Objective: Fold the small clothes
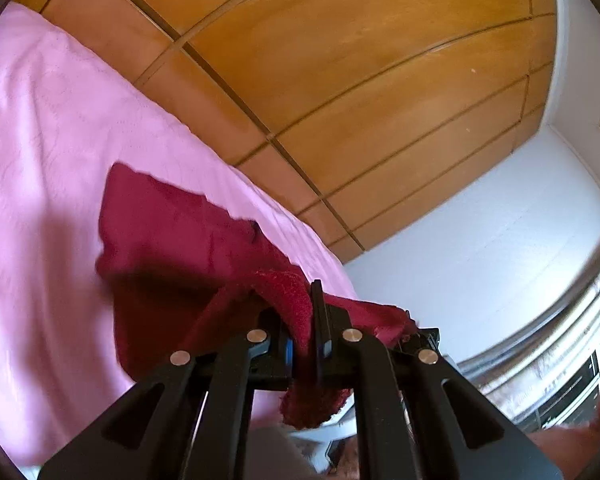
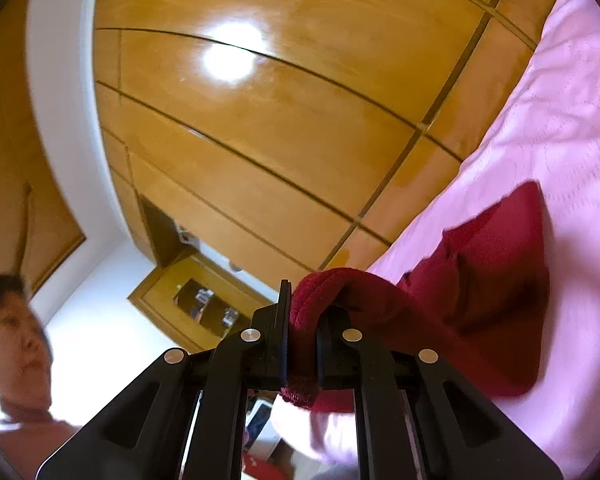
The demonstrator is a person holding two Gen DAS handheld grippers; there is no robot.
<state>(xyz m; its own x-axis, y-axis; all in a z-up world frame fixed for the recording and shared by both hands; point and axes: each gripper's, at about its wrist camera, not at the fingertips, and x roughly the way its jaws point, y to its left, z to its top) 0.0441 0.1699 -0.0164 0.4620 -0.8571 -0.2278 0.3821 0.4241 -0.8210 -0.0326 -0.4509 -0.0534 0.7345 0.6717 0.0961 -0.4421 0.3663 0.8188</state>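
A dark red knitted garment [image 1: 172,232] lies partly on a pink bed cover [image 1: 40,140], its near edge lifted. My left gripper [image 1: 304,320] is shut on one bunched corner of that edge, with cloth hanging below the jaws. In the right wrist view the same red garment [image 2: 488,264] stretches from the pink bed cover [image 2: 560,120] to my right gripper [image 2: 304,320], which is shut on another corner of it. Both views are tilted, and the far part of the garment rests on the bed.
A wooden wardrobe wall [image 1: 360,80] rises behind the bed, with a white wall [image 1: 480,248] beside it. A person [image 2: 16,344] stands at the lower left of the right wrist view. A wooden shelf unit [image 2: 204,300] with small items sits in the corner.
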